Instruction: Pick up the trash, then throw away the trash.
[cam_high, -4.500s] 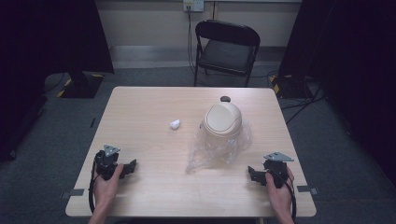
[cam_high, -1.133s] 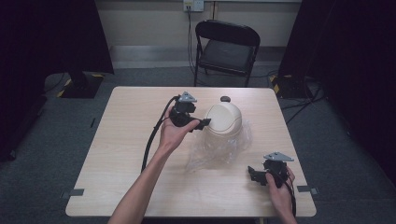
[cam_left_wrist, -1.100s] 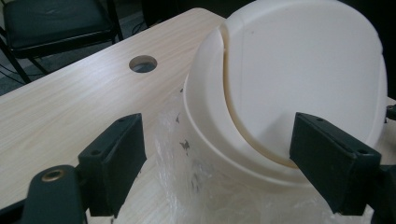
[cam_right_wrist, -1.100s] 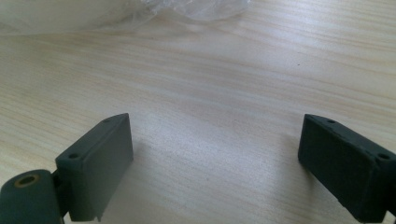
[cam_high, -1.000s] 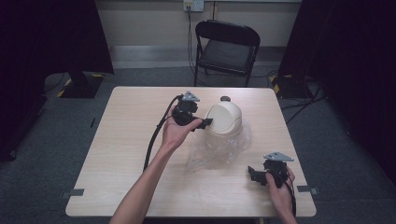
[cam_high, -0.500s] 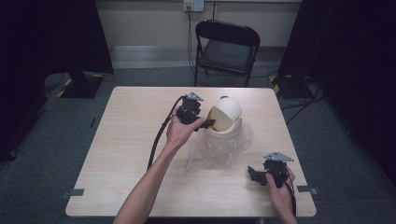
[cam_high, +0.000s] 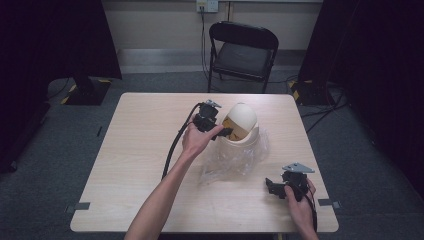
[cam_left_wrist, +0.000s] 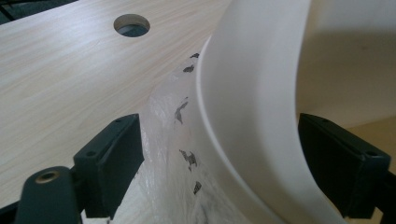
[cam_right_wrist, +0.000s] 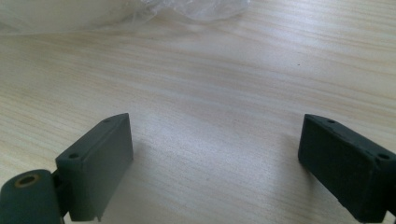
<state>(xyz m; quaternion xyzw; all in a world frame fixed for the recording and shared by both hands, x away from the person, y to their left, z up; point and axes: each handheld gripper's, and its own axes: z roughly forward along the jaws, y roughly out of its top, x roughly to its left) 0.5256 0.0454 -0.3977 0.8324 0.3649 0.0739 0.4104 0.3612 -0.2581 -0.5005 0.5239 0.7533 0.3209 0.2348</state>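
Cream swing-lid bin stands at table centre-right, clear plastic liner bag bunched around its base. Left gripper fingers wide open, straddling bin rim and bag; nothing clamped yet. Right gripper rests open, idle, near table's front edge. Judged early: grasp pending.

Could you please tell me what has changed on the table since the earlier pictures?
The left gripper reached from the near edge to the cream bin, whose lid has swung up; its open jaws straddle the rim. The small white thing is gone. The right gripper and plastic bag stayed put.
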